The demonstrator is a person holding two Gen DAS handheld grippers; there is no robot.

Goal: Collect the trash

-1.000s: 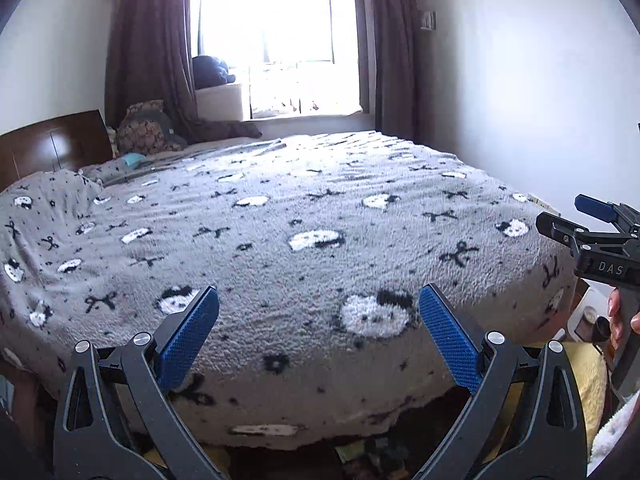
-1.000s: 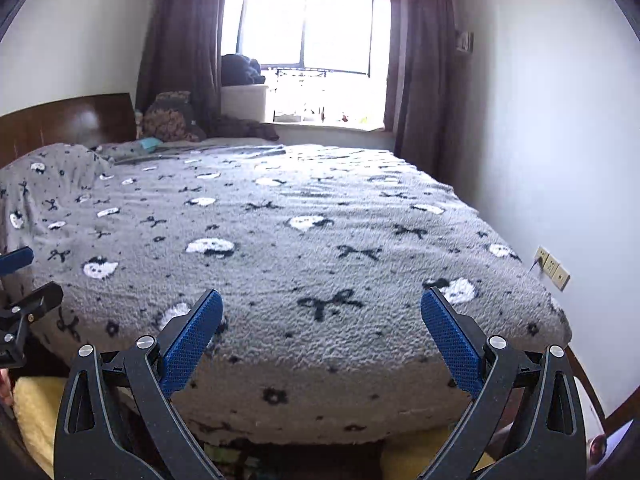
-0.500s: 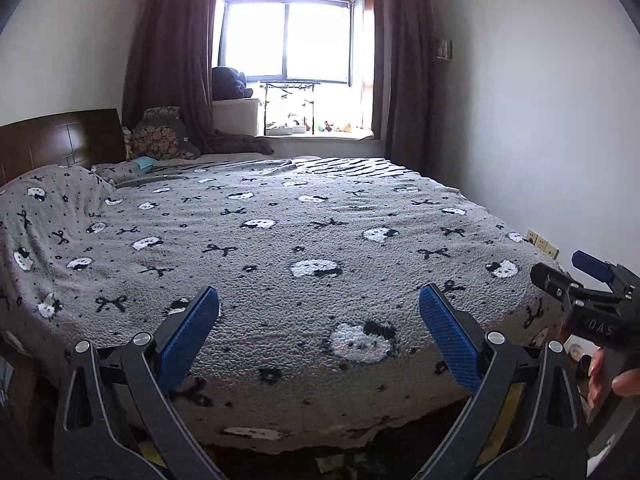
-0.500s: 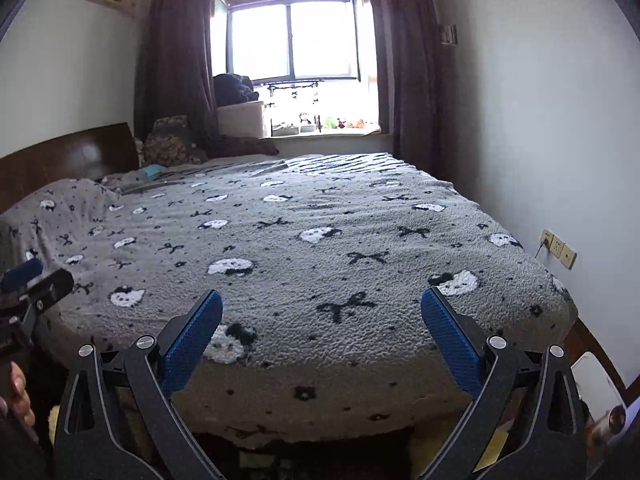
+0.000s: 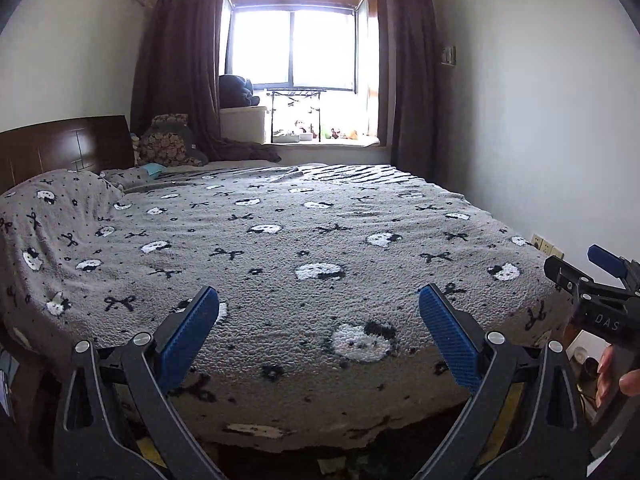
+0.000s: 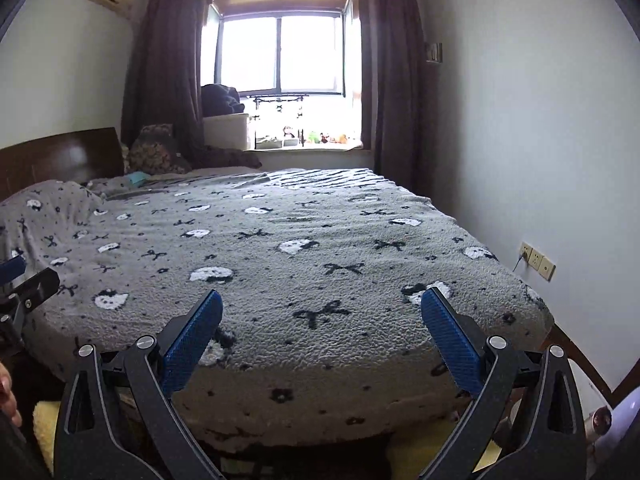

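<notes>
I hold my left gripper [image 5: 318, 312] and right gripper [image 6: 322, 314] wide and empty, levelled ahead over the grey fleece bedspread with black bows [image 5: 304, 240], scanning; no trash shows on it yet.

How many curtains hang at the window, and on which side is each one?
2: one dark curtain hangs left of the window, the other curtain hangs right of it.

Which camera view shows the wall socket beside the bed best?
The right wrist view: the wall socket shows whole, with a cord plugged in. The left wrist view shows only a small, distant part of it past the bed's corner.
</notes>
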